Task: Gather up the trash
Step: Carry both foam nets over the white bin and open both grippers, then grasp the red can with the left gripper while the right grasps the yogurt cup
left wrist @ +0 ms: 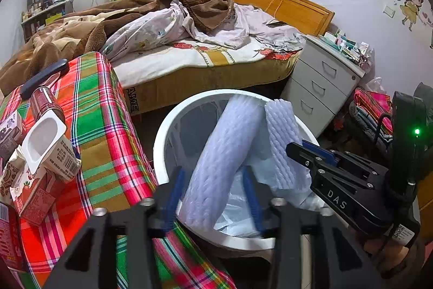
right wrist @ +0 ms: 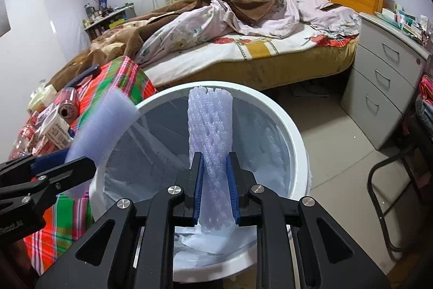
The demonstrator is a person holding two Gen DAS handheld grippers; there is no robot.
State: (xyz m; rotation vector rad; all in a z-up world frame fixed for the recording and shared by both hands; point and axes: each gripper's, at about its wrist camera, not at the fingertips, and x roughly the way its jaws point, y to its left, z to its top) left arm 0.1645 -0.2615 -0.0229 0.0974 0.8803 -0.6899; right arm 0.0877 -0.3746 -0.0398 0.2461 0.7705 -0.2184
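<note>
Black jaws with blue pads fill the bottom of both views. On the right gripper point(right wrist: 215, 186) the jaws are narrow and pinch a white foam net point(right wrist: 211, 132). This net stands up over the open bin point(right wrist: 293, 132), and its top end leans near the bin's far rim.

On the left gripper point(left wrist: 213, 192) the jaws are set wider, and a second foam net point(left wrist: 224, 153) sits between them. Its pads seem to touch the net on both sides, so it looks held. This net is tilted, with its low end over the bin's near rim and its top end over the middle of the bin. From the left view, the two nets lean side by side, close together.

White plastic lines the inside of the bin. It stands on the floor point(right wrist: 333, 132), just beside the bench edge.

More trash lies on the bench, which has a bright checked cloth point(left wrist: 108, 126). Near its left edge are a can point(left wrist: 44, 102) on its side and some small cartons point(left wrist: 51, 148), all bunched together.

Behind it all is a messy bed point(right wrist: 243, 45). Grey drawers point(right wrist: 384, 83) stand at the right.
</note>
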